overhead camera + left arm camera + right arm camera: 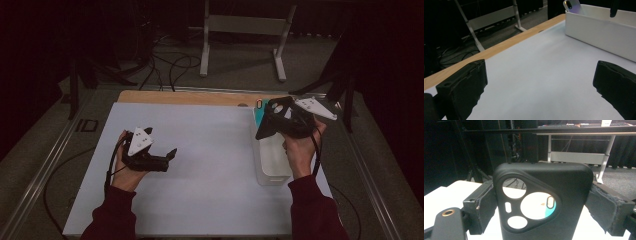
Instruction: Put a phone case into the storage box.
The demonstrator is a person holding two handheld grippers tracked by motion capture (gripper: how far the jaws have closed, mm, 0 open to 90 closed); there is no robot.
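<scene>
Black and rubbery, the phone case [544, 202] sits clamped between my right gripper's [541, 205] jaws, its camera cutouts facing the lens and the white tray showing through them. From the high view I have that right gripper [280, 120] held up over the far end of the white tray [272, 172], which lies along the right side of the pale mat [200, 165]. A teal phone [260, 112] leans in the tray's far end, just beside the case [272, 117]. My left gripper [167, 157] hovers low over the left part of the mat, well apart from the tray, its jaws spread wide with nothing between them. In the left gripper view, bare mat lies between the pads [464, 87], and the tray [599, 35] stands at the far right.
</scene>
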